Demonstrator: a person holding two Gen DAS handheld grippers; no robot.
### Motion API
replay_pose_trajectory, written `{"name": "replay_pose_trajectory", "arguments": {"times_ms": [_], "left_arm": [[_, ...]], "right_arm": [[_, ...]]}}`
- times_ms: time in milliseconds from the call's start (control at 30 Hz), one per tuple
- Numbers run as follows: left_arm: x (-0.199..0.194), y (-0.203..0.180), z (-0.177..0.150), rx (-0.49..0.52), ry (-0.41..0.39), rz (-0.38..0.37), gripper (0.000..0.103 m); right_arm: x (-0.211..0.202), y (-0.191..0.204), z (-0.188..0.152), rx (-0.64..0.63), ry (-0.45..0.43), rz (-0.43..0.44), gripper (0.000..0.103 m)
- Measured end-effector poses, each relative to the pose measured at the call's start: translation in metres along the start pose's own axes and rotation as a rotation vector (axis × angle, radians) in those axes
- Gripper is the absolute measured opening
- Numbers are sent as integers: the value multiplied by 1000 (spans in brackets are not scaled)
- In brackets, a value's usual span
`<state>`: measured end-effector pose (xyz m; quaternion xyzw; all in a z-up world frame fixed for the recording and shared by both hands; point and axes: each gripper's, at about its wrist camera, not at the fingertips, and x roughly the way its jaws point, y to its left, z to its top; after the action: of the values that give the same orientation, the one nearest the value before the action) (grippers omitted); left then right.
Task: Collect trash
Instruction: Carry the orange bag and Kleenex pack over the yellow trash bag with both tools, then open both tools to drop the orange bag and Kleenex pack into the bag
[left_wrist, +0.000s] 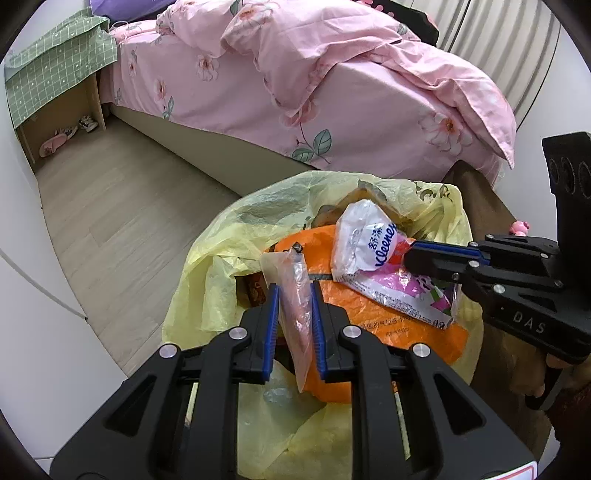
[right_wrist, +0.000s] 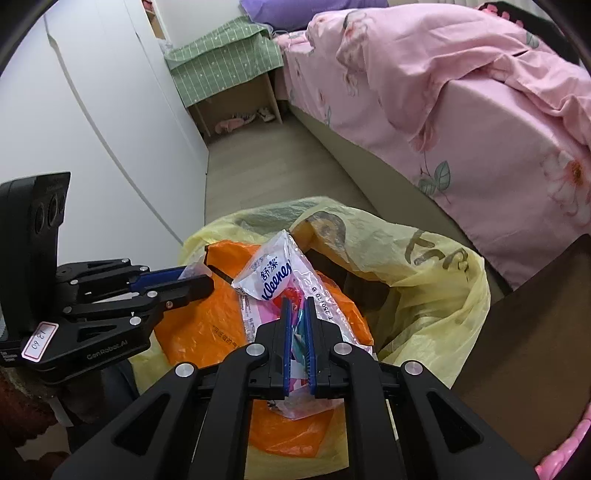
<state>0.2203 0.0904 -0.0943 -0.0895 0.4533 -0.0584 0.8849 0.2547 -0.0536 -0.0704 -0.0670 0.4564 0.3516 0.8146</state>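
Left hand-held gripper (left_wrist: 293, 295) clamps clear plastic wrapper (left_wrist: 295, 295) | right hand-held gripper (right_wrist: 298, 314) clamps white Kleenex tissue wrapper (right_wrist: 273, 275) | both over yellow plastic trash bag (right_wrist: 424, 295) | release only well inside its mouth

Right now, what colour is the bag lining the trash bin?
Pale translucent yellow bin liner, with faded dark print on it; clearest in the right wrist view.

a bed (left_wrist: 369, 110) under a rumpled pink floral duvet (right_wrist: 461, 85) runs along the wood floor (left_wrist: 122, 206); a side table with a green checked cloth (right_wrist: 225, 62) shelters shoes (left_wrist: 70, 134), beside white wardrobe doors (right_wrist: 92, 110)
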Motion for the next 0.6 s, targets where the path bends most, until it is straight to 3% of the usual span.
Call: {"name": "replay_pose_trajectory", "arguments": {"times_ms": [433, 600], "left_arm": [[25, -4, 2, -1, 36, 4, 15], [26, -1, 16, 7, -32, 22, 15]], "right_arm": [[8, -15, -17, 19, 52, -63, 8], [8, -16, -10, 20, 31, -90, 8]]}}
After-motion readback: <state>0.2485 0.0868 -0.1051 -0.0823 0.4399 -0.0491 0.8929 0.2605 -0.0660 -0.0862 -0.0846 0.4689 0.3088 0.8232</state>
